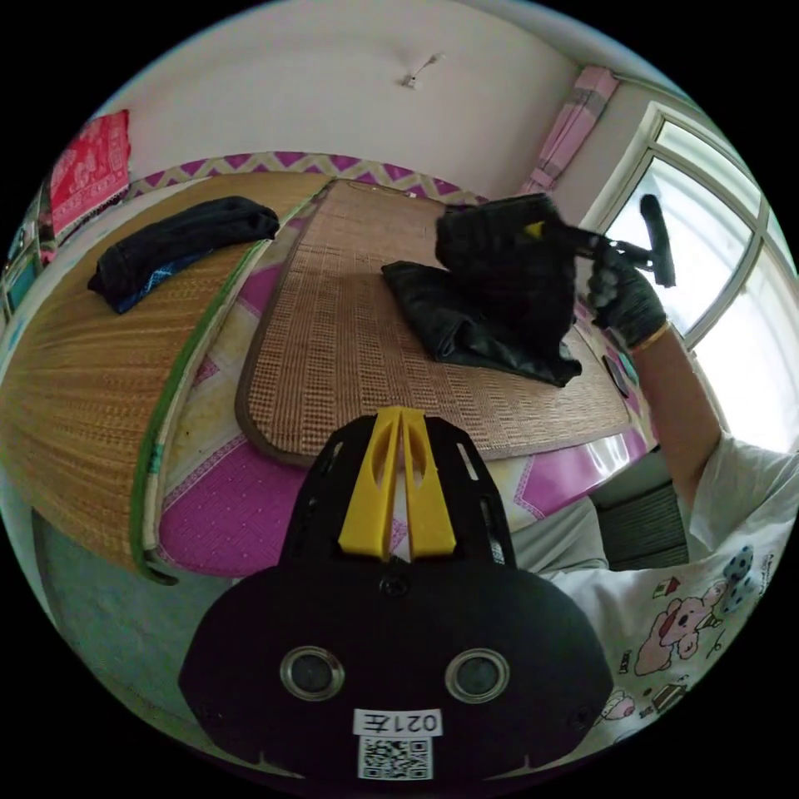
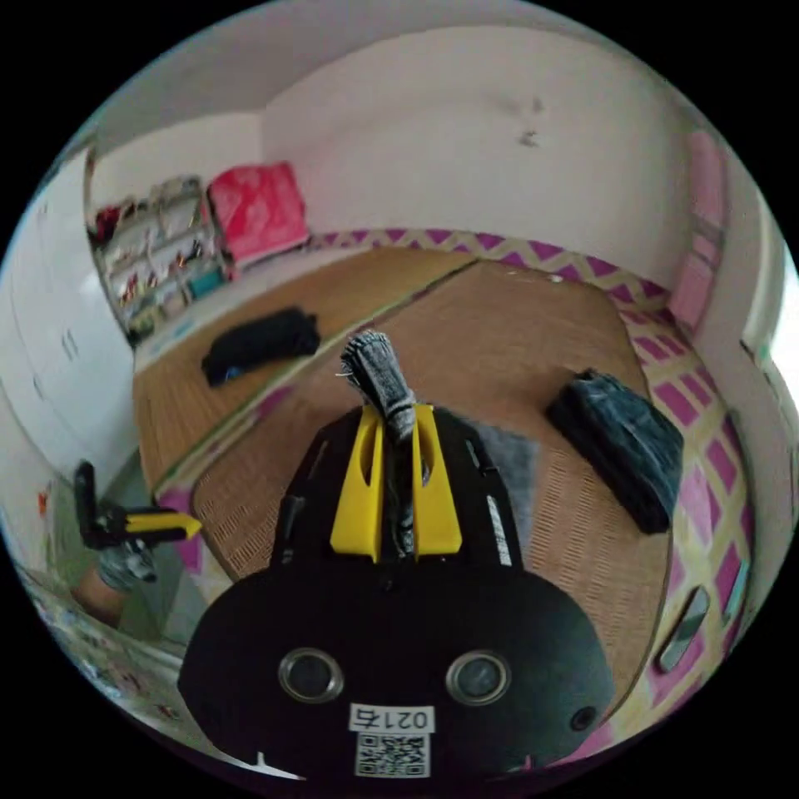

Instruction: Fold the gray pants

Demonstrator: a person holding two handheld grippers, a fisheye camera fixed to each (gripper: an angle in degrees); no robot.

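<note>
In the right gripper view my right gripper (image 2: 398,416) is shut on a bunched fold of the gray pants (image 2: 379,366), and more gray cloth (image 2: 509,458) hangs behind the jaws. From the left gripper view those pants (image 1: 499,250) look like a dark bundle lifted above the woven mat (image 1: 349,366), pinched by the right gripper (image 1: 541,229) in a gloved hand (image 1: 626,295). My left gripper (image 1: 401,414) stands apart at the mat's near edge, jaws together with nothing between them. It also appears low on the left as the left gripper (image 2: 171,524).
A folded dark garment (image 1: 466,329) lies on the mat under the lifted bundle, seen too as the dark garment (image 2: 620,449). Another black garment (image 1: 183,245) rests on the bamboo mat (image 1: 75,399) to the left. A window (image 1: 716,275) and the person's body stand at right.
</note>
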